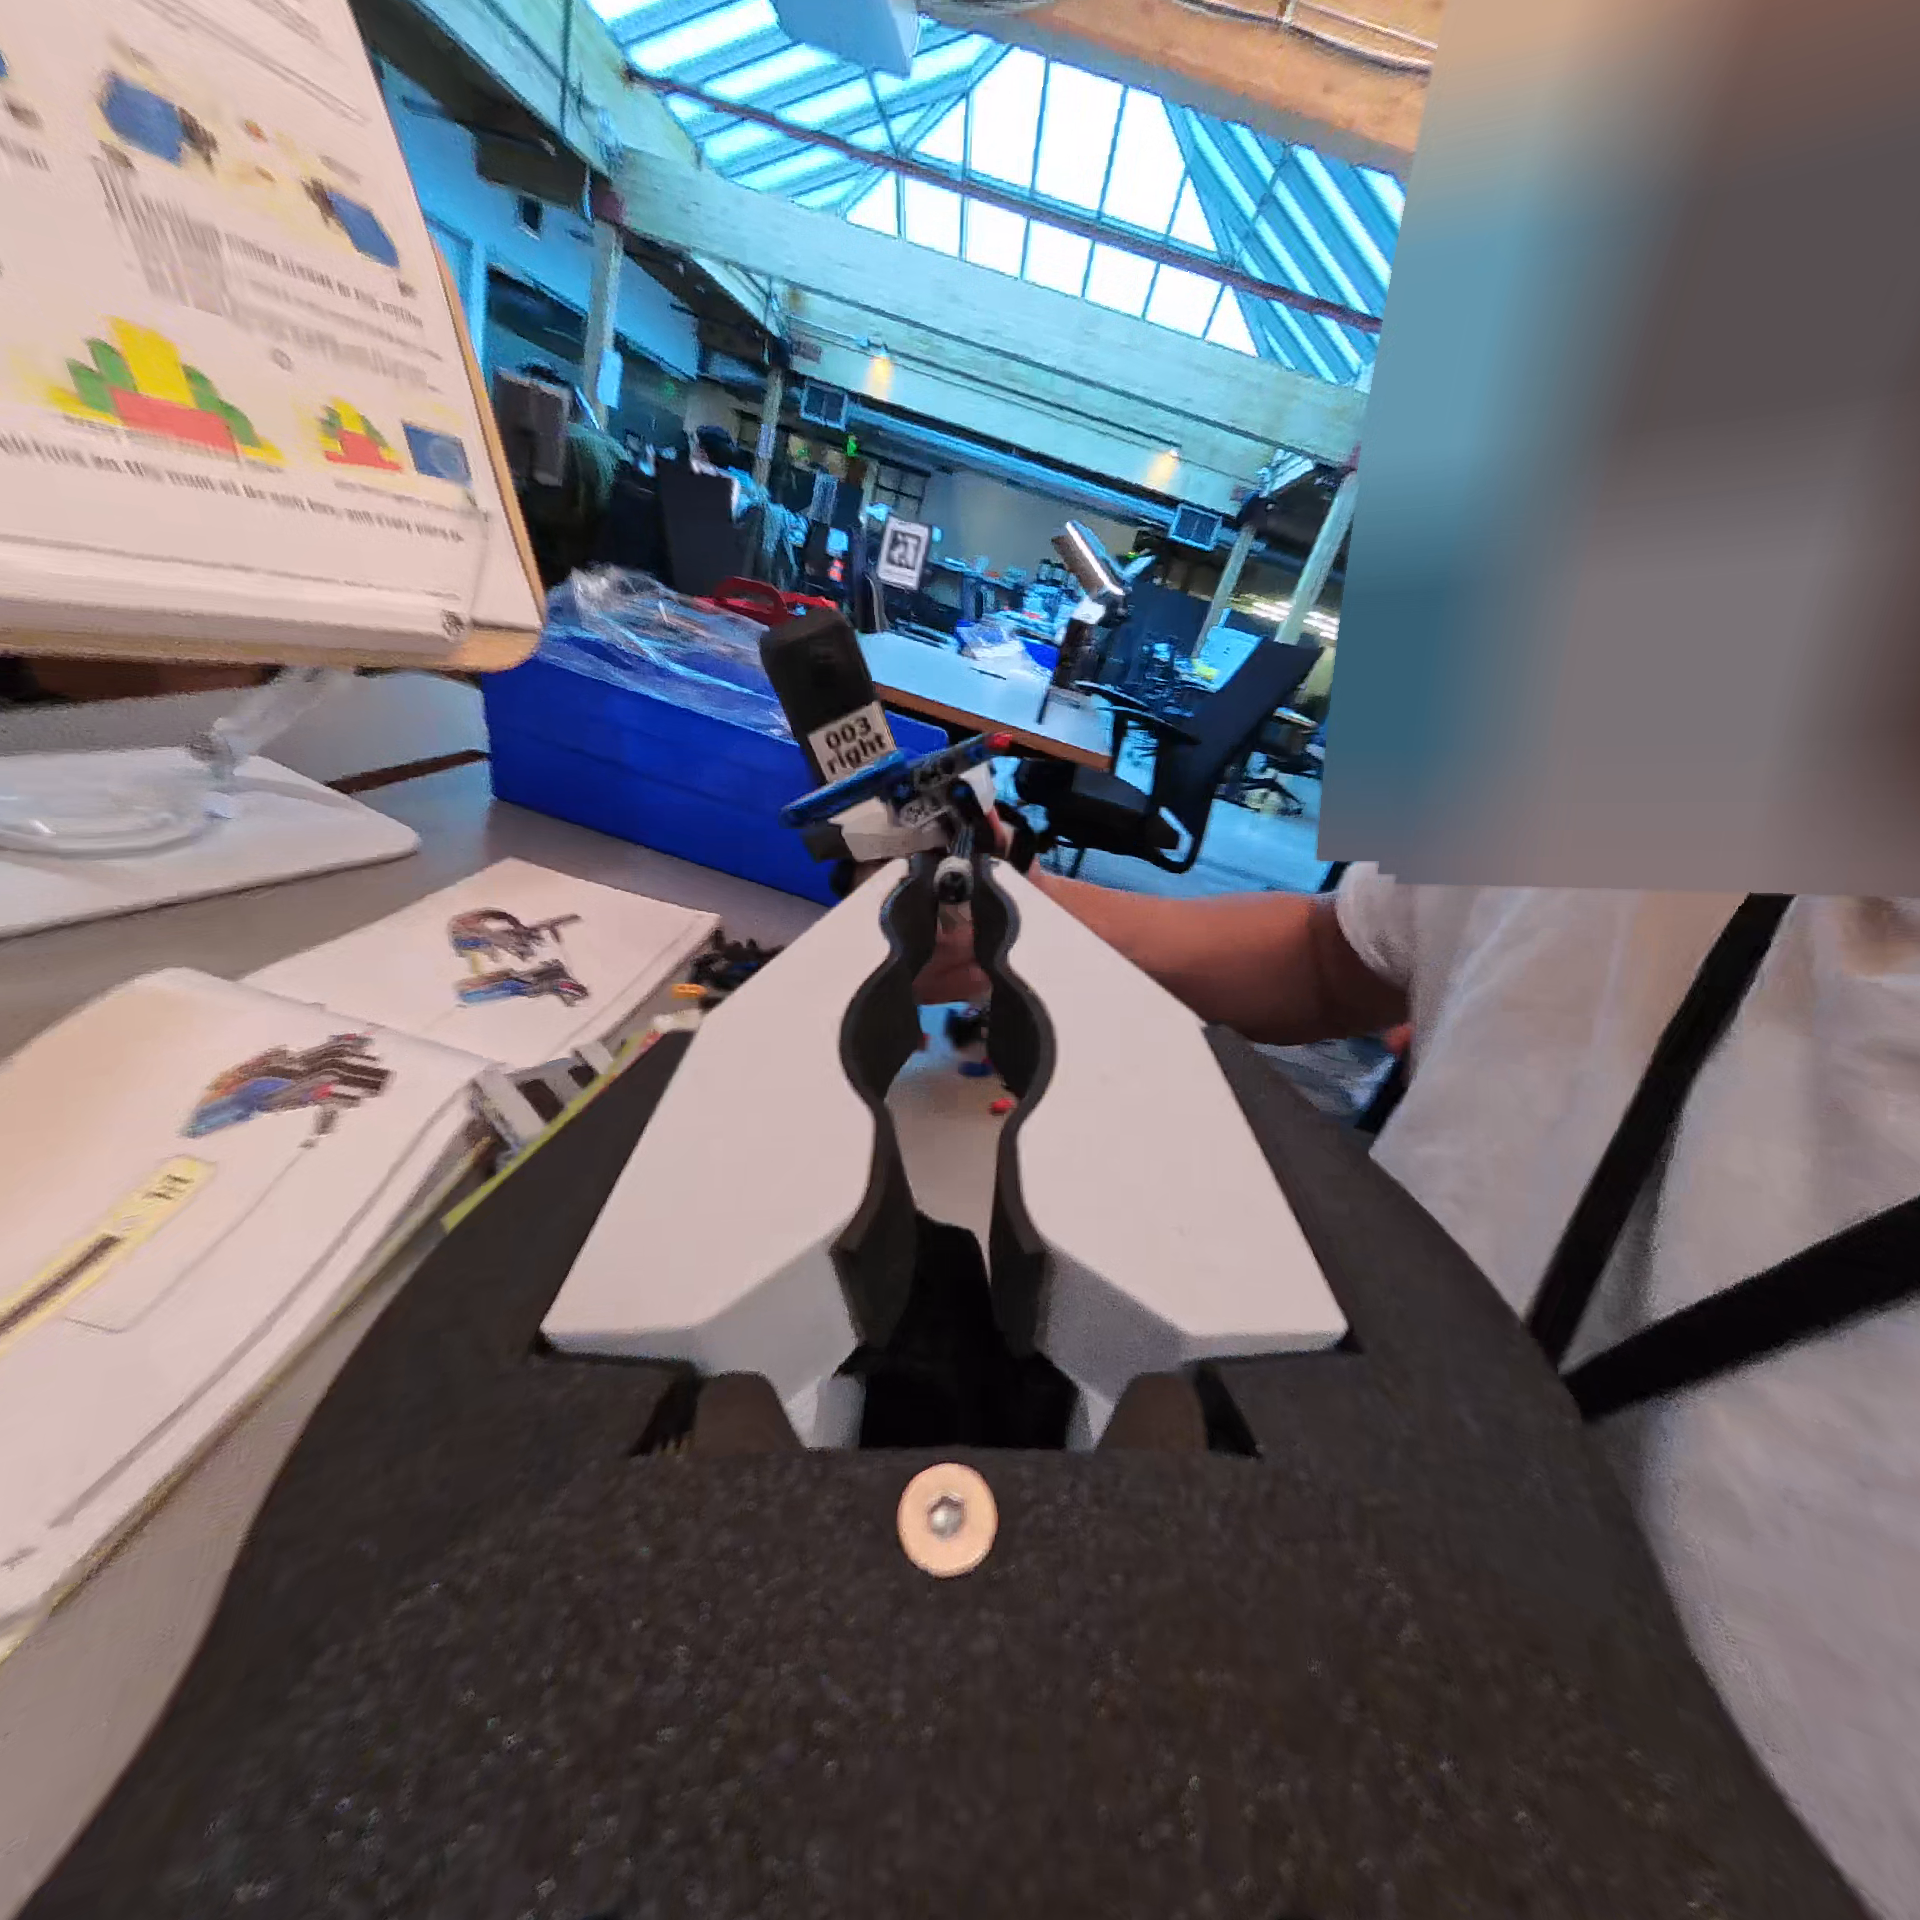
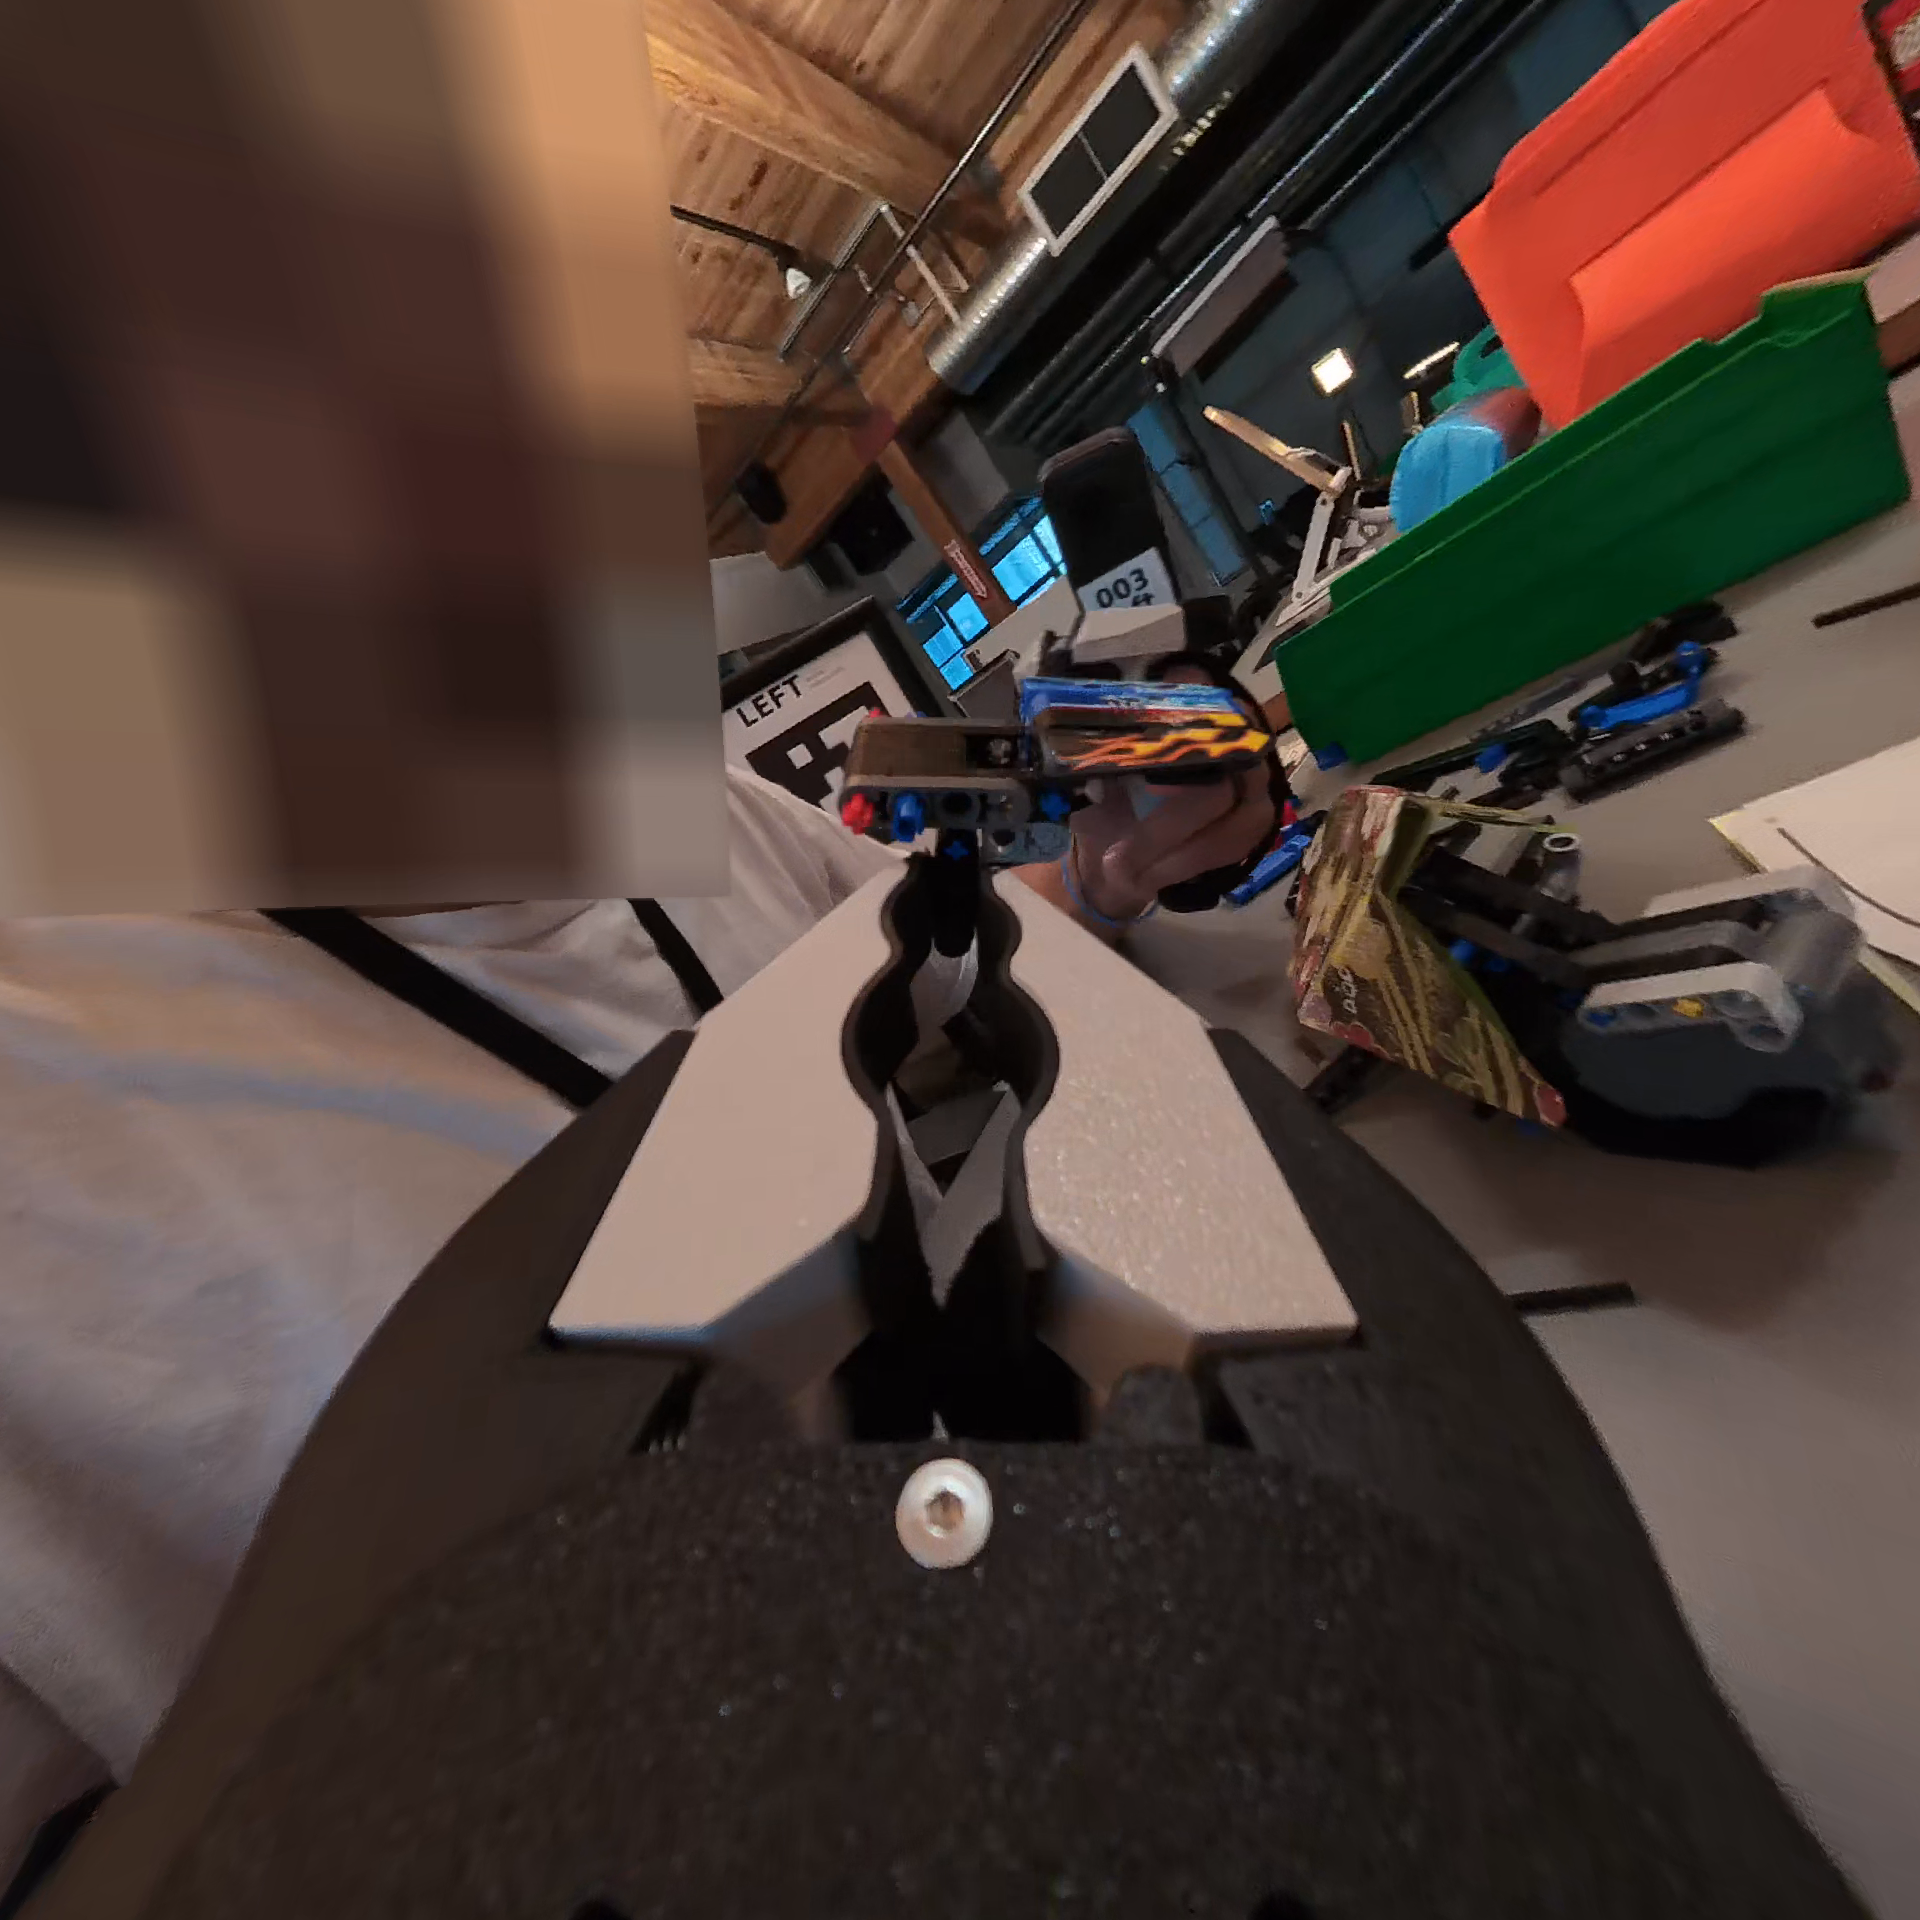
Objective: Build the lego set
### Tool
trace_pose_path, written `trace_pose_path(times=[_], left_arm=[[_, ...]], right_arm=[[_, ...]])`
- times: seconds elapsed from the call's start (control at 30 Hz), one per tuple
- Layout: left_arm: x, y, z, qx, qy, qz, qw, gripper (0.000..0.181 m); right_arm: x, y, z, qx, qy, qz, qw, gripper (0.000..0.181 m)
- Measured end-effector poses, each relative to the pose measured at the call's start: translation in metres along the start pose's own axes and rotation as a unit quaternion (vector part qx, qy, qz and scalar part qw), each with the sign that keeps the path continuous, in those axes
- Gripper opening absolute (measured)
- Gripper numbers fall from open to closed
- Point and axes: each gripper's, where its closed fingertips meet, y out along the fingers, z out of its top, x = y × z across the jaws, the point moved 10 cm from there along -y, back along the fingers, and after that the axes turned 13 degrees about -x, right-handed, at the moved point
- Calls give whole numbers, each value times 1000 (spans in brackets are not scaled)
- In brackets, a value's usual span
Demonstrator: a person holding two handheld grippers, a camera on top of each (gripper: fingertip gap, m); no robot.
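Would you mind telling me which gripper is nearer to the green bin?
Right. The right gripper is held up with the green bin just beyond it to its right; the left gripper faces a blue box, with no green bin in its view.

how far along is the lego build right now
Done: a small grey and blue sub-assembly with a flame-patterned panel is pieced together. In hand: both grippers, left and right, have jaws shut on it, held up. Left: loose blue and black pieces still lie on the grey table.
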Motion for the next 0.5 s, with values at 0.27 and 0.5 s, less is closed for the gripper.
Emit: trace_pose_path(times=[0.27, 0.5], left_arm=[[16, 12, -11, -9, 74, 66, 995, 4], [22, 17, -18, 2, 75, 88, 993, 4]], right_arm=[[19, 2, -4, 37, 84, 10, 996, 6], [22, 15, -7, 25, 96, 21, 995, 6]])
